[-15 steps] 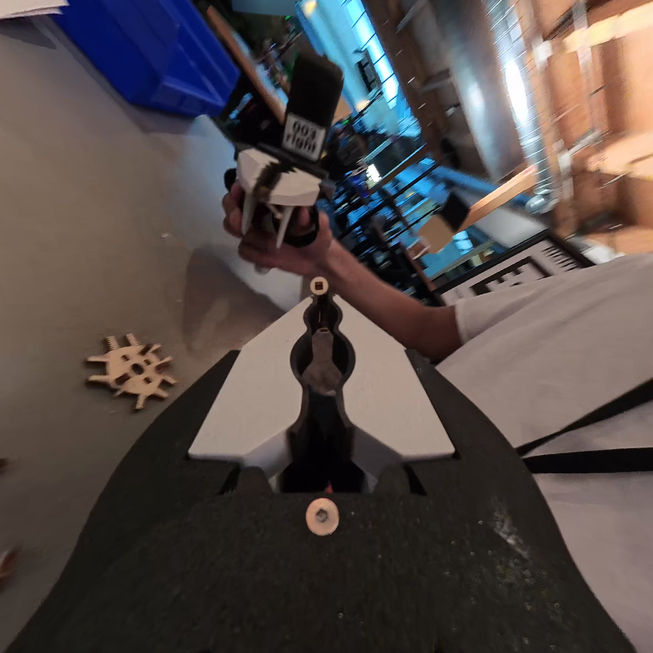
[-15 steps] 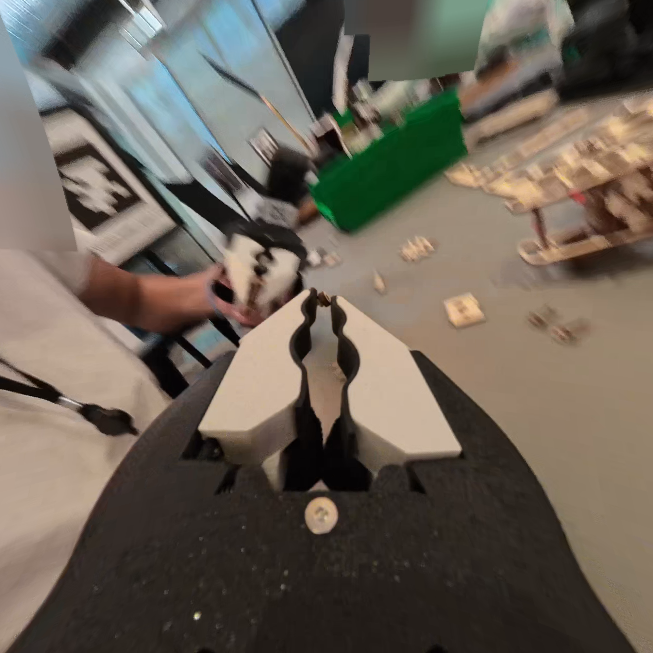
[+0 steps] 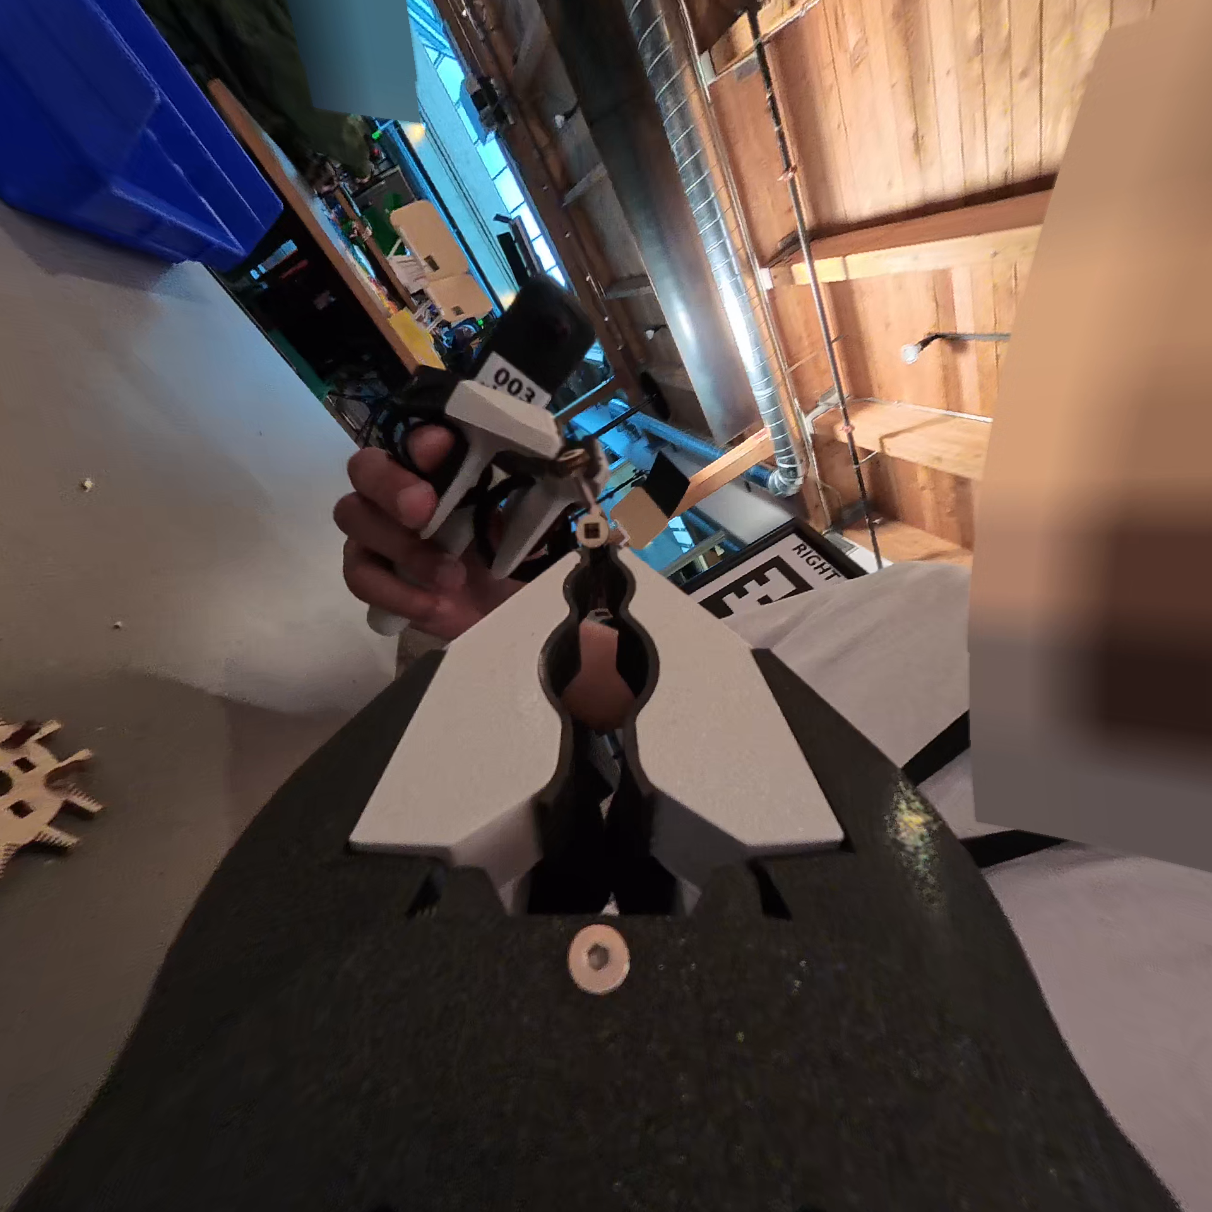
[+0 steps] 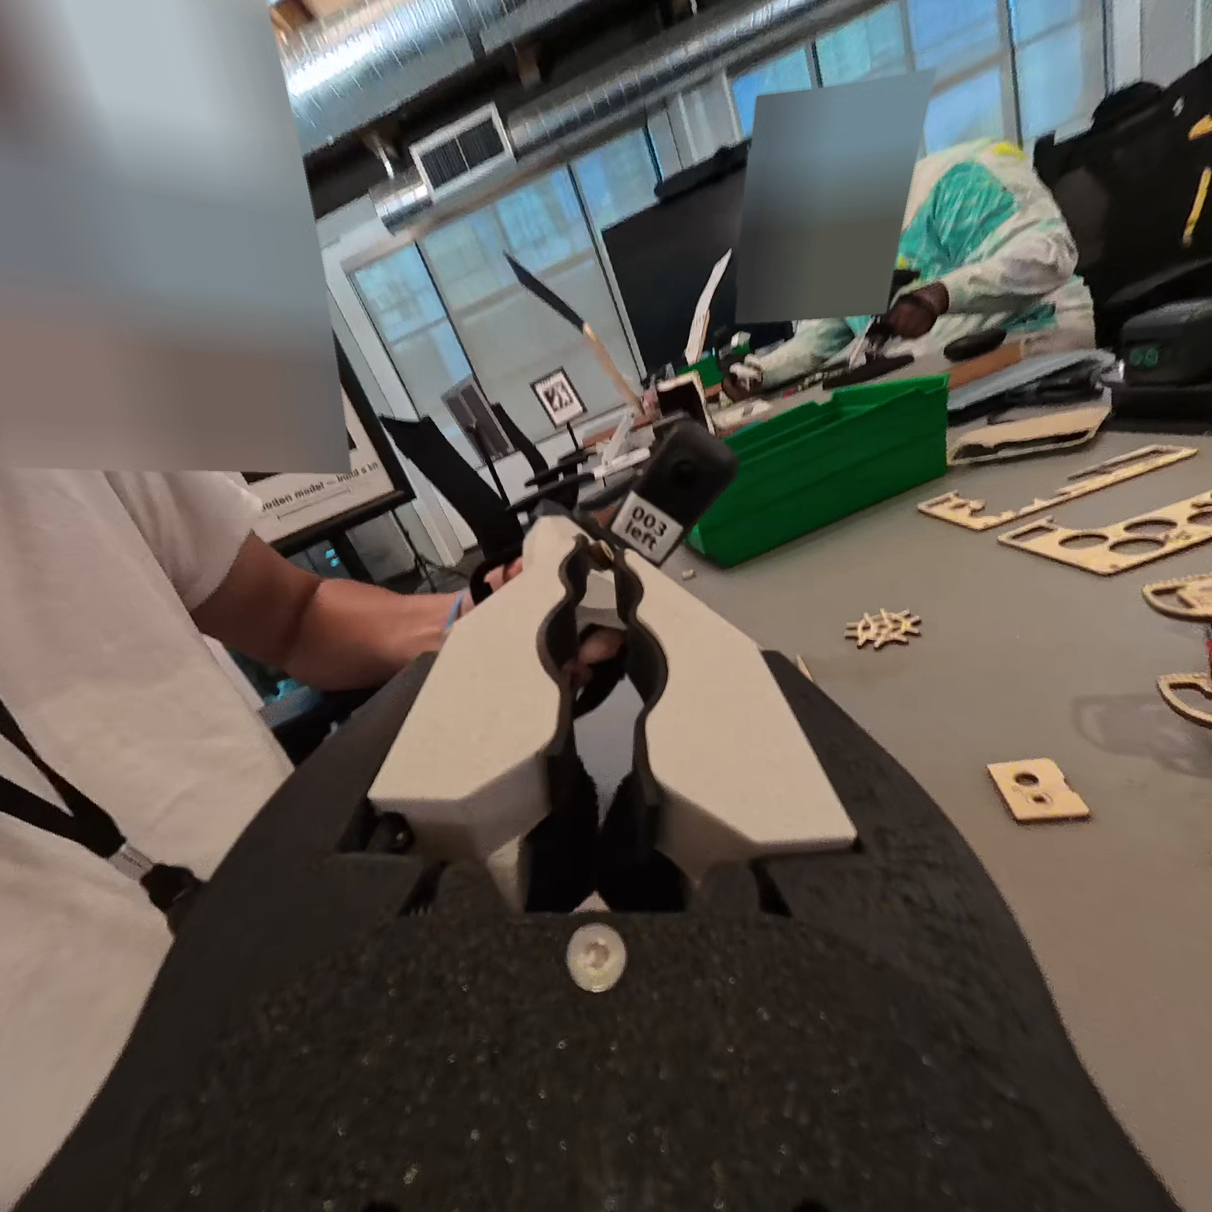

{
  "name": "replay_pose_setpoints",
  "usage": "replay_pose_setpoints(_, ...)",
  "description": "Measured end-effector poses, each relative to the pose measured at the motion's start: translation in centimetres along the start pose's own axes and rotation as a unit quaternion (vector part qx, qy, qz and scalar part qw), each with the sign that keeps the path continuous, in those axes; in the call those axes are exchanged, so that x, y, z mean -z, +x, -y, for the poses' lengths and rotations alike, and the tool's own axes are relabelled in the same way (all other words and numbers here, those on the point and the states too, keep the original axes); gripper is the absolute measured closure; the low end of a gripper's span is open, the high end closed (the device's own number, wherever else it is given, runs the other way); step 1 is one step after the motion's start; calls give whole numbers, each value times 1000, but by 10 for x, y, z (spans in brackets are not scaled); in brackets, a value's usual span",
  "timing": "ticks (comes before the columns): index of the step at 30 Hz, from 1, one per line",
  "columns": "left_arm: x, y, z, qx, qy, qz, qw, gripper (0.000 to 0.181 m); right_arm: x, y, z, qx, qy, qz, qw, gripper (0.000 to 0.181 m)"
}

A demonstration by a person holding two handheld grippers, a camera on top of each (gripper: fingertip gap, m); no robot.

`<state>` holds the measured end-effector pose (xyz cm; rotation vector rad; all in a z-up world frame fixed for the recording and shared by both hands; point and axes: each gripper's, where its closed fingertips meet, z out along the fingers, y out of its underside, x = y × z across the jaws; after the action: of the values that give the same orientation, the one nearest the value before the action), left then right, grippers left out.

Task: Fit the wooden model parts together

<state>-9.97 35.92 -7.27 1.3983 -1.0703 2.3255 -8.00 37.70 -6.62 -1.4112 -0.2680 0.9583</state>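
Note:
In the left wrist view my left gripper (image 3: 595, 556) is shut on a small round wooden piece with a square hole (image 3: 592, 530), held at its tips in the air. My right gripper (image 3: 572, 467) comes in from the upper left in a hand; its tips pinch a small thin wooden peg (image 3: 584, 492) that reaches down to the round piece. In the right wrist view my right gripper (image 4: 600, 557) is shut on that small piece (image 4: 601, 553), with the left gripper's body (image 4: 682, 472) just beyond, tip to tip. The joint itself is too small to make out.
A toothed wooden part (image 3: 33, 787) lies on the grey table, also in the right wrist view (image 4: 882, 628). A small holed plate (image 4: 1036, 789), cut-out wooden sheets (image 4: 1082, 531), round assemblies (image 4: 1187, 597), a green bin (image 4: 833, 459) and a blue bin (image 3: 98, 131) stand around. A person (image 4: 970, 262) works across the table. The tips of both grippers are at nearly the same place.
The two grippers have come closer, so their tips now meet. The right gripper has turned side-on to the left one. Both views have tilted upward.

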Motion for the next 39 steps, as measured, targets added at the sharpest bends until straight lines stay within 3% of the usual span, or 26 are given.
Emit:
replay_pose_setpoints(3, -2, 2, 0, 4, 8, -2, 1000, 181, -4, 0, 10, 13, 31, -26, 999, 175)
replay_pose_setpoints(6, -1, -7, 1, -26, 11, 46, 999, 181, -6, 9, 5, 8, -17, -89, 996, 175)
replay_pose_setpoints(8, 5, -19, 5, -65, 11, 106, 992, 181, -2, 20, -6, 1, -88, -149, 985, 174)
replay_pose_setpoints(12, 22, -41, 11, -171, -24, 242, 955, 181, 9, 34, -22, 36, -208, -259, 943, 175)
replay_pose_setpoints(19, 33, -59, 12, -241, -61, 354, 902, 181, 4, 47, -39, 50, -259, -339, 903, 175)
replay_pose_setpoints(23, 31, -66, 5, -246, -78, 378, 889, 180, 7, 55, -52, 3, -274, -368, 889, 176)
replay_pose_setpoints(26, 31, -71, 1, -250, -91, 389, 882, 180, 11, 56, -57, 21, -291, -377, 879, 176)
replay_pose_setpoints(39, 32, -73, 0, -214, -83, 372, 899, 181, 10, 58, -58, 52, -306, -373, 874, 176)
